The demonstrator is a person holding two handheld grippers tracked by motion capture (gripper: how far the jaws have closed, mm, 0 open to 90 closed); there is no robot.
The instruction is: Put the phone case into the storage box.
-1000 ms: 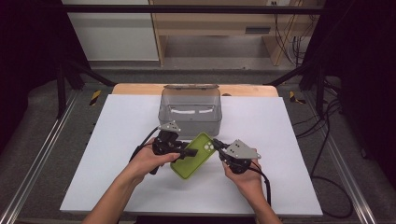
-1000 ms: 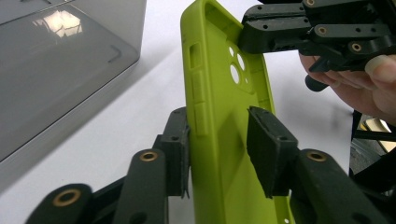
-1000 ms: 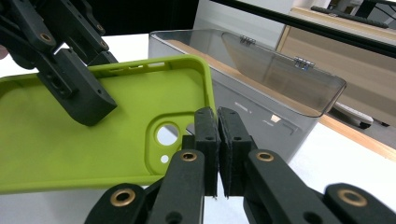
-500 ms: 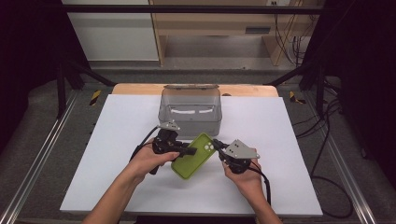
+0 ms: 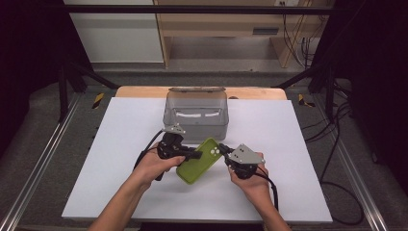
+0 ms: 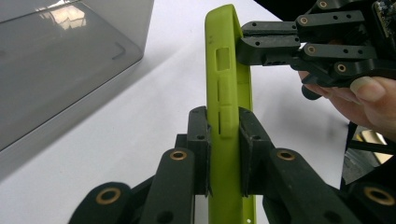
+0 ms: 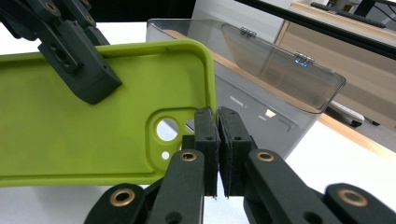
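While both tools clamp one soft case, we see these points:

Left tool (image 5: 192, 155): its jaws have just been closing and now pinch the case (image 5: 198, 160) across one long side wall; in the left gripper view the case (image 6: 228, 116) stands on edge between the pads, which press on both faces of that wall.

Right tool (image 5: 222, 148): closed on the thin wall at the camera-hole corner of the case; in the right gripper view the pads (image 7: 207, 135) meet with barely a slit between them and the green rim runs into them.

Where the case is: held up between the two tools, just in front of the left one and to the left of the right one, with the grey box (image 5: 196, 115) just beyond both and the white desk (image 5: 288, 139) beneath.

Risk, twist: we judge that if the hands turn against each other the flexible wall will buckle and pop out of one grip.

Risk, slip: the right tool holds only a narrow rim, so a pull away from the left tool could strip it free.

Risk, bump: the box wall is near; a swing forward could knock the case on it.

Look of the case: lime green, matte, rounded corners, a round lens hole with a smaller hole beside it, button slots cut in the side, hollow side towards the right tool.
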